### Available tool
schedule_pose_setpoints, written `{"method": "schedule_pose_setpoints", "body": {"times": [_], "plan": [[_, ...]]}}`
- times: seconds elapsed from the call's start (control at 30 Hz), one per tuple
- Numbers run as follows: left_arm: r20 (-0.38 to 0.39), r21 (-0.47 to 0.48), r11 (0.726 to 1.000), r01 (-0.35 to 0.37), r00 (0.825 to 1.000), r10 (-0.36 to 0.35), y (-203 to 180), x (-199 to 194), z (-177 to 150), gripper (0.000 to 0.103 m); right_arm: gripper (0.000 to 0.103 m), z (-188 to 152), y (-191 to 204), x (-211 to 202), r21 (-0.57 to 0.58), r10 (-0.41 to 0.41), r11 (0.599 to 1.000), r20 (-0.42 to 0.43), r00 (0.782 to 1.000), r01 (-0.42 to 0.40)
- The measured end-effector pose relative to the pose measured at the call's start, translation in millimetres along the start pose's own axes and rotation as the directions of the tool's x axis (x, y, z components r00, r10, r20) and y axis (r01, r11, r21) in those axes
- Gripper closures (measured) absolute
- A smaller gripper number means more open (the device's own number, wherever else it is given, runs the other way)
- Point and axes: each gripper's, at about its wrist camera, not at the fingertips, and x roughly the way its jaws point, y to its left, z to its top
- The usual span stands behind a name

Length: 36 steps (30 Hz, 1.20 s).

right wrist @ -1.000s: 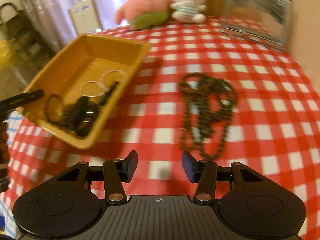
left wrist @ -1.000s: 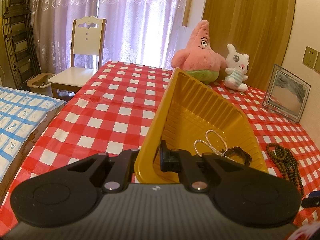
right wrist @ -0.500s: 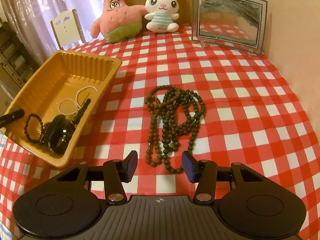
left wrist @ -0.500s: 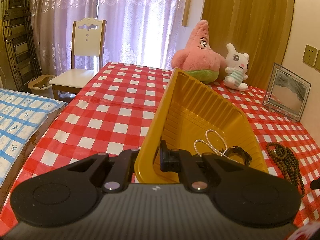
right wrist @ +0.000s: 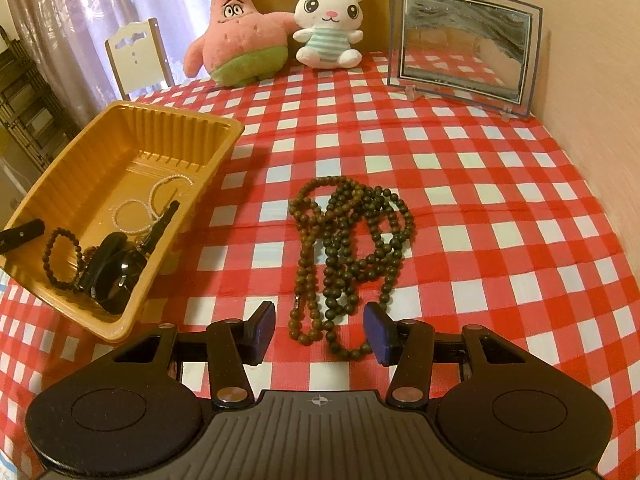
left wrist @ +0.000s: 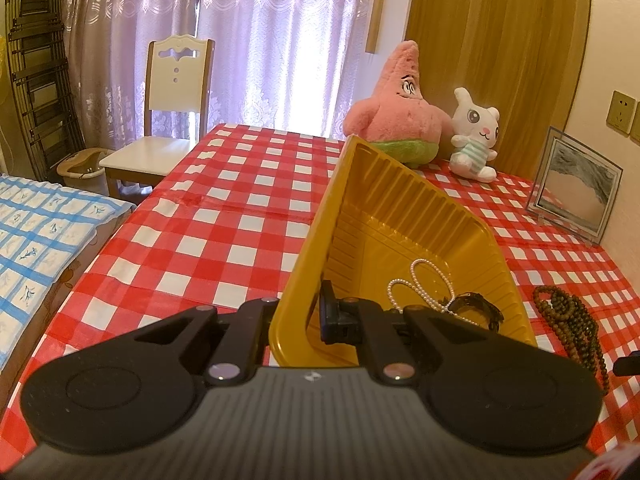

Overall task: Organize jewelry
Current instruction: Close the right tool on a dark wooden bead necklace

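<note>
My left gripper is shut on the near wall of a yellow plastic tray, which looks tilted up on my side. The tray holds a white pearl string, a small dark bead bracelet and a black watch. A long brown bead necklace lies bunched on the red checked tablecloth to the right of the tray; it also shows in the left wrist view. My right gripper is open, its fingers on either side of the necklace's near end.
A pink star plush and a white bunny plush sit at the table's far edge. A glass picture frame stands at the back right by the wall. A white chair stands beyond the table.
My right gripper has moved forward and lower toward the brown bead necklace, whose near end now lies between its open fingers. My left gripper has kept its hold on the tray.
</note>
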Motion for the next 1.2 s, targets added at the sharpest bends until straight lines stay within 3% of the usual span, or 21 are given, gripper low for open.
{"method": "schedule_pose_setpoints", "body": {"times": [0.53,0.6,0.67,0.93,1.0,1.07,1.2], "plan": [[-0.002,-0.003,1.0,-0.001,1.0,0.001,2.3,-1.7,-0.8,0.096,0.055,14.6,6.9,44.0,-0.074,0.035,0.997,0.033,0.999,-0.033],[-0.002,-0.003,1.0,-0.002,1.0,0.002,3.0,-2.0,-1.2,0.096,0.061,18.0,7.1,51.4,-0.084,0.034,0.996,0.03,0.999,-0.031],[-0.004,-0.006,1.0,-0.003,1.0,0.003,3.1,-2.0,-1.3,0.096,0.073,21.5,6.7,58.4,-0.089,0.048,0.995,0.032,0.998,-0.045],[-0.01,-0.009,1.0,-0.01,1.0,0.009,4.3,-3.1,-3.4,0.096,0.081,30.4,7.6,85.5,-0.094,0.039,0.995,0.011,0.999,-0.038],[-0.009,-0.007,1.0,-0.01,1.0,0.01,4.0,-2.6,-3.2,0.096,0.085,29.7,8.0,88.0,-0.103,0.031,0.994,0.021,0.999,-0.029],[-0.011,-0.009,1.0,-0.011,1.0,0.01,4.5,-2.7,-3.2,0.096,0.095,28.5,8.9,88.4,-0.127,0.034,0.991,0.024,0.999,-0.031],[-0.01,-0.007,1.0,-0.01,1.0,0.01,4.2,-2.7,-3.1,0.096,0.096,20.4,16.2,82.4,-0.186,0.077,0.98,0.01,0.997,-0.073]]}}
